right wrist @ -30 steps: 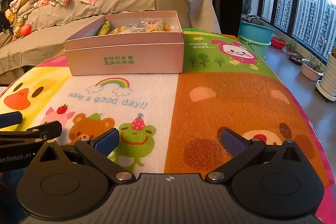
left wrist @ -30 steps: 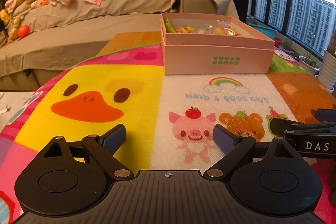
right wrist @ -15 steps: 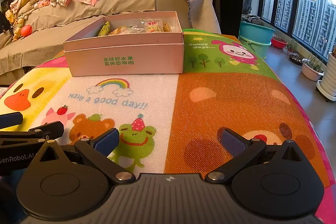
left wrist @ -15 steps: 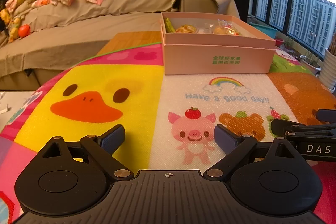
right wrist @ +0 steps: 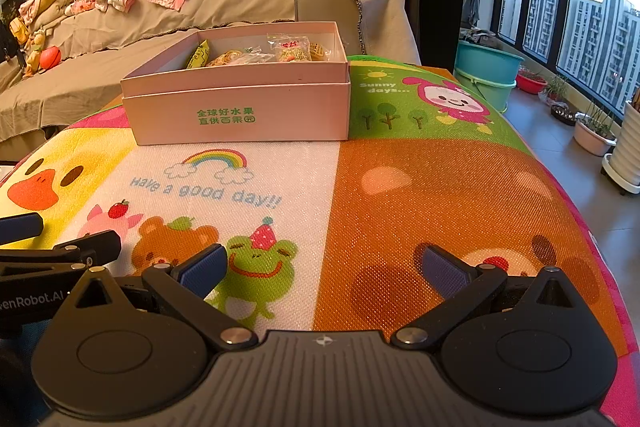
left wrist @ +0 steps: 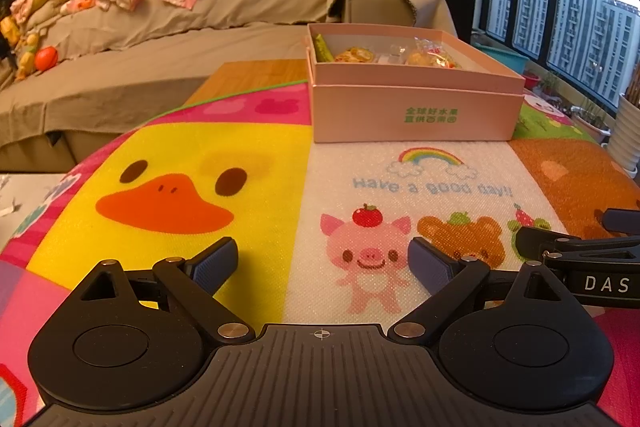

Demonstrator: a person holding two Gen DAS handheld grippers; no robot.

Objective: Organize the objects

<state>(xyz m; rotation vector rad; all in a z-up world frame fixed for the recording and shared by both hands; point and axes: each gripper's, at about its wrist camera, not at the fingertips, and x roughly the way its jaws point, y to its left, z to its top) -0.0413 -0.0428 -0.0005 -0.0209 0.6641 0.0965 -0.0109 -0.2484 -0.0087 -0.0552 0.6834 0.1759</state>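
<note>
Snack box (left wrist: 416, 107) far on mat (left wrist: 180, 155); both grippers low, level, fingers apart, empty.

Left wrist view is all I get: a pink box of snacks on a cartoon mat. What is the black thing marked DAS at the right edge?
Observer: That is the right gripper. Its own camera shows the jaws wide open and holding nothing.
Operator: What is printed near it?
Observer: A green frog in a red party hat, just beside one fingertip.
Operator: And to the right of the pink box?
Observer: A green panel that reads "Sunny days...".
</note>
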